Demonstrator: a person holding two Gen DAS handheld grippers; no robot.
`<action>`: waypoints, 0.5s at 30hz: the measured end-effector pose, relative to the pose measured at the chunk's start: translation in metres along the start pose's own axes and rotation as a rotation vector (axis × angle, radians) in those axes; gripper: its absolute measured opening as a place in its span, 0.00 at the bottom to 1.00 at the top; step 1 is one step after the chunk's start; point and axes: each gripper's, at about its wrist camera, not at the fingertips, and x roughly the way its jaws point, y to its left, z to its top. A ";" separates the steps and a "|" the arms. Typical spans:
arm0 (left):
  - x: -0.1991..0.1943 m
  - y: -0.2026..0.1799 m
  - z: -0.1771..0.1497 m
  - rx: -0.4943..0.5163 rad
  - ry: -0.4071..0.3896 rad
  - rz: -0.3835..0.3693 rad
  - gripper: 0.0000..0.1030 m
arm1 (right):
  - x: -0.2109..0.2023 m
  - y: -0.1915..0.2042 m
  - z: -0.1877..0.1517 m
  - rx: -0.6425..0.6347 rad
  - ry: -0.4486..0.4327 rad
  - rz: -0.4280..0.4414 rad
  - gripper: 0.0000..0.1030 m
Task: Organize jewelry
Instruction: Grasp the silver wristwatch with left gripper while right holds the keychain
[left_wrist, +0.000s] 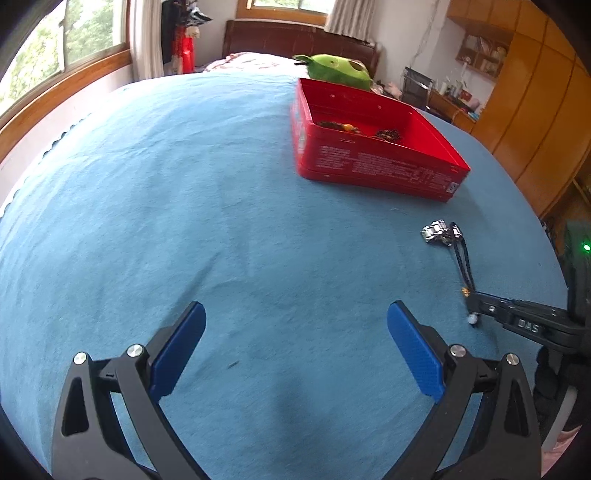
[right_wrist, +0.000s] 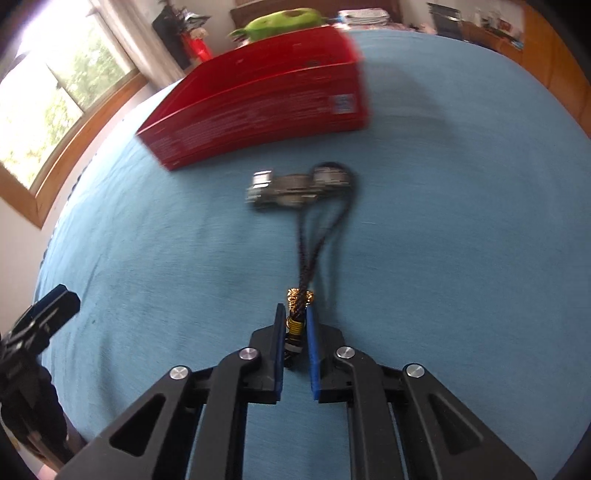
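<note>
A black braided cord (right_wrist: 314, 236) with a gold knot lies on the blue cloth, one end looped at a silver link bracelet (right_wrist: 295, 186). My right gripper (right_wrist: 296, 314) is shut on the cord's near end, just behind the gold knot. In the left wrist view the bracelet (left_wrist: 437, 232) and cord (left_wrist: 463, 262) lie at the right, with the right gripper (left_wrist: 474, 302) at the cord's end. My left gripper (left_wrist: 295, 332) hangs open over bare cloth, nothing between its blue pads (left_wrist: 181, 343). A red box (left_wrist: 369, 166) holding some jewelry stands beyond the bracelet.
The blue cloth (left_wrist: 184, 221) covers a rounded table. A green plush toy (left_wrist: 338, 70) sits behind the red box (right_wrist: 258, 103). Windows run along the left, wooden cupboards (left_wrist: 535, 110) along the right. The left gripper (right_wrist: 62, 299) shows at the right wrist view's left edge.
</note>
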 end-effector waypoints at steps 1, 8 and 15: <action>0.003 -0.006 0.003 0.017 0.003 -0.007 0.95 | -0.004 -0.009 -0.002 0.016 -0.008 -0.008 0.10; 0.032 -0.059 0.037 0.144 0.003 -0.057 0.95 | -0.022 -0.068 -0.008 0.127 -0.053 -0.010 0.10; 0.072 -0.112 0.066 0.276 0.004 -0.112 0.95 | -0.029 -0.107 -0.017 0.214 -0.094 0.037 0.10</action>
